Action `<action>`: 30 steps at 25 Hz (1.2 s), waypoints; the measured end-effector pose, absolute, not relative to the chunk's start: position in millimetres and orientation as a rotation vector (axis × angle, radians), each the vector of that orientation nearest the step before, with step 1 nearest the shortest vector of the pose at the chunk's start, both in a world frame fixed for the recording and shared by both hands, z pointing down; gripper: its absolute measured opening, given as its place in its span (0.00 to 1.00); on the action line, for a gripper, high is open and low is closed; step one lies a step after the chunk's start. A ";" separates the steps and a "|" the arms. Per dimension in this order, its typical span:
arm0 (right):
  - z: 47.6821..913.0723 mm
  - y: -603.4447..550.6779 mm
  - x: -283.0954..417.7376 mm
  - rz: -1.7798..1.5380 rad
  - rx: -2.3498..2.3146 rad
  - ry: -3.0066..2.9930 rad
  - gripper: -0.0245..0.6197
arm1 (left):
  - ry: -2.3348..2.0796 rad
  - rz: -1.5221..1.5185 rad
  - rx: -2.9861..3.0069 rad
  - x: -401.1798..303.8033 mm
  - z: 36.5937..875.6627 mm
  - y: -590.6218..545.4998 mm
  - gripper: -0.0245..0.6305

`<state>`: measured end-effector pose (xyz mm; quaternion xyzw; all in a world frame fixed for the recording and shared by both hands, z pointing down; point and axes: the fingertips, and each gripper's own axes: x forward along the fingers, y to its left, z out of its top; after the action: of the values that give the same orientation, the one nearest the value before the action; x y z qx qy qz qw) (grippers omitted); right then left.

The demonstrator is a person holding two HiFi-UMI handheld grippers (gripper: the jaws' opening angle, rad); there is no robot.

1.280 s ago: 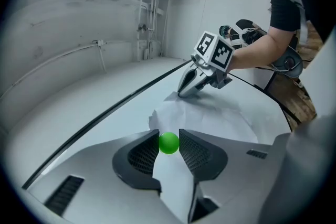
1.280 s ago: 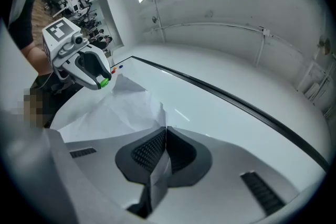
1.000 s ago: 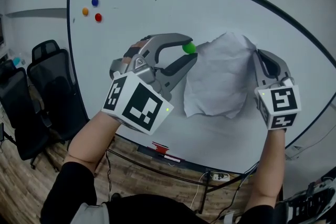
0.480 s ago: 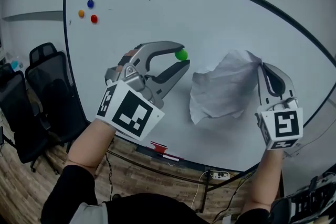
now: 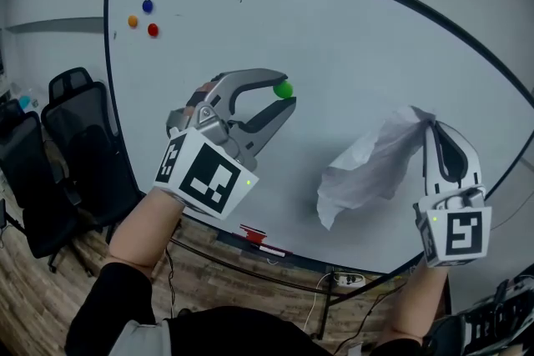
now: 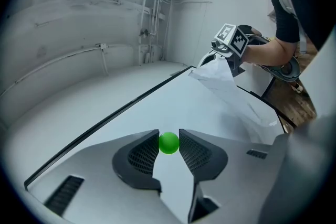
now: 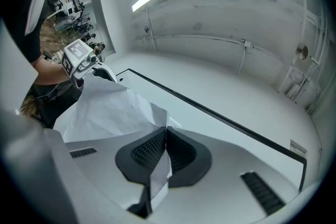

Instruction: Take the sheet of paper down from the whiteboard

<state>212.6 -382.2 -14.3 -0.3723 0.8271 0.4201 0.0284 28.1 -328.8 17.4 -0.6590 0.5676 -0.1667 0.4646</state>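
A crumpled white sheet of paper hangs free in front of the whiteboard, pinched at its upper right corner by my right gripper, which is shut on it. In the right gripper view the paper spreads left of the closed jaws. My left gripper is up at the board's middle, shut on a small green round magnet. The left gripper view shows the magnet squeezed between both pads, with the paper and the other gripper beyond.
Three magnets, blue, orange and red, stick at the board's upper left. A red marker lies on the board's bottom ledge. Black office chairs stand at the left. Cables hang below the board.
My right gripper has pulled the paper off the board, moving right and slightly down, so the sheet now dangles away from the green magnet. The left gripper has hardly moved.
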 end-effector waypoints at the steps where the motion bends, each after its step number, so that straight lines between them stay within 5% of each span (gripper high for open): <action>1: -12.6 -381.1 216.7 1.312 -1.166 2.553 0.07 | 1.397 -0.409 -1.621 27.1 18.6 -329.3 0.24; 30: 55.1 -356.0 215.8 1.080 -1.066 2.656 0.07 | 1.545 -0.579 -1.665 -14.2 55.6 -432.7 0.24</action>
<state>215.8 -356.0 55.1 -0.3483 0.8675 0.3528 0.0415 -14.2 -432.7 55.6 -0.6546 0.6073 -0.2277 0.3884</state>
